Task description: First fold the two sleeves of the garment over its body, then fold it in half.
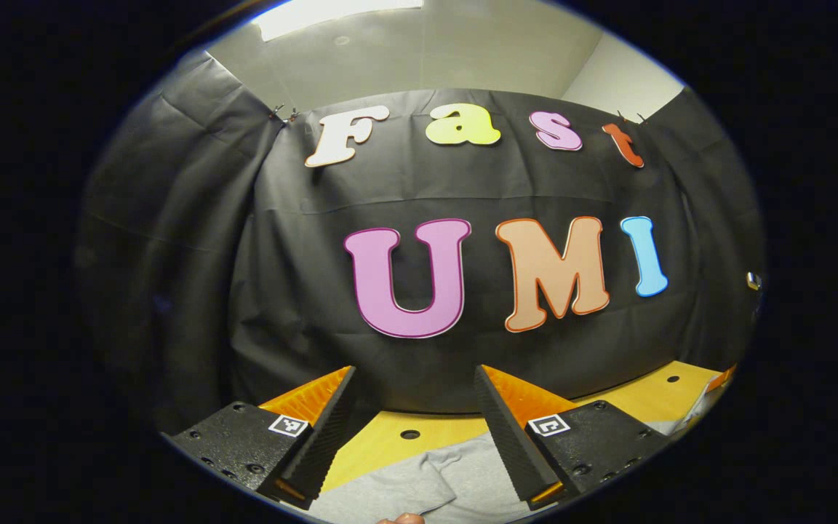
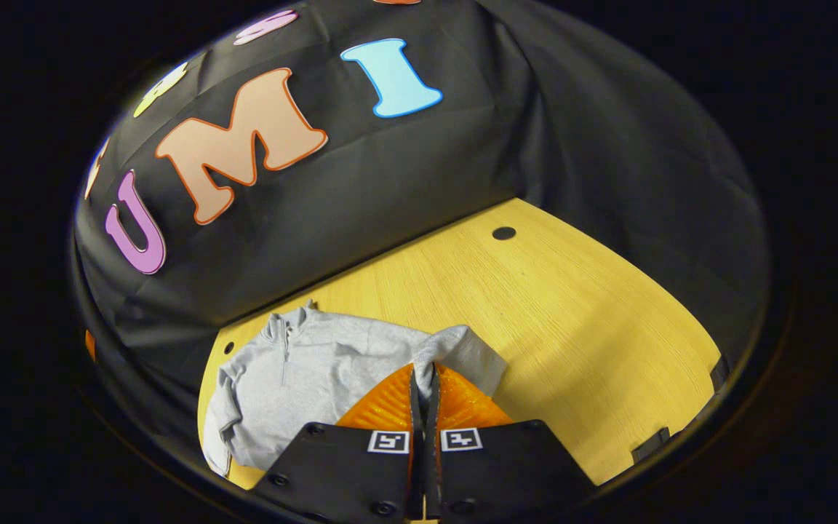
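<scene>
Your right gripper point(image 2: 423, 372) is pinching the end of a sleeve point(image 2: 463, 353) of the grey zip-neck sweatshirt point(image 2: 317, 371). Its two orange fingers point(image 2: 390, 400) are pressed tight together with the cloth squeezed between them. The sweatshirt is lying flat on the yellow wooden table point(image 2: 572, 306), with its collar pointing at the black cloth wall point(image 2: 390, 182).

Your left gripper point(image 1: 415, 378) is hanging above the sweatshirt point(image 1: 455, 480) with its jaws spread wide, holding nothing. A fingertip point(image 1: 401, 518) is peeking in at the bottom edge.

Soft grey cloth garment point(image 2: 317, 371), wood-grain table point(image 2: 572, 306)
</scene>
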